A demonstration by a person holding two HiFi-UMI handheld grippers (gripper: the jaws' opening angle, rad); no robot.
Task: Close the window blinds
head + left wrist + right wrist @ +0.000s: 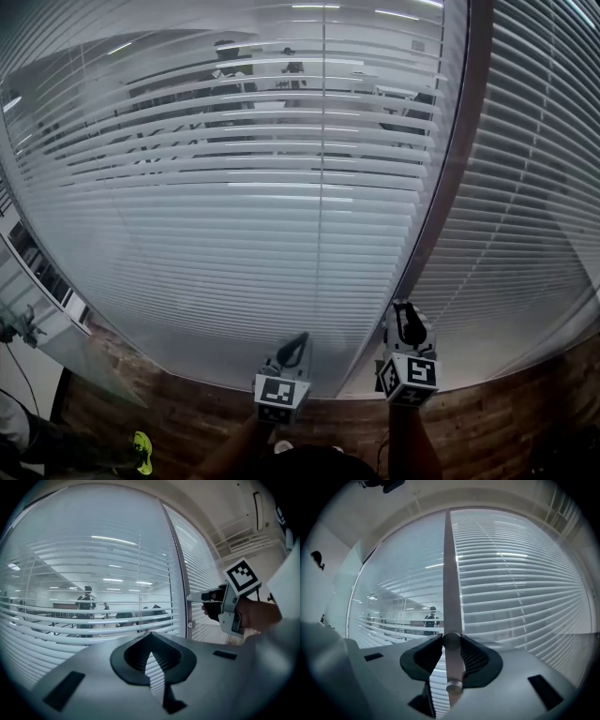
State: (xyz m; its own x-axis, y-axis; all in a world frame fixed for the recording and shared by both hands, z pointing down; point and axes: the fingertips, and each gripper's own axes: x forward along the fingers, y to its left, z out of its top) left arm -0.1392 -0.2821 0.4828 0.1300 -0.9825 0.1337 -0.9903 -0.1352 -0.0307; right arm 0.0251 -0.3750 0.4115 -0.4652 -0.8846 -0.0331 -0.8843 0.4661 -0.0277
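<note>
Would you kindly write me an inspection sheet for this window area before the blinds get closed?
Surface: wood floor; no table seen.
Job's things: blinds, slats partly open, office visible through them; wand gripped near its lower end.
Clutter: nothing seen.
Grippers: right tool closed on the wand; left tool shut, empty.
Cables: blind cord hangs straight.
Surroundings: window post between panes; person beyond the glass.
</note>
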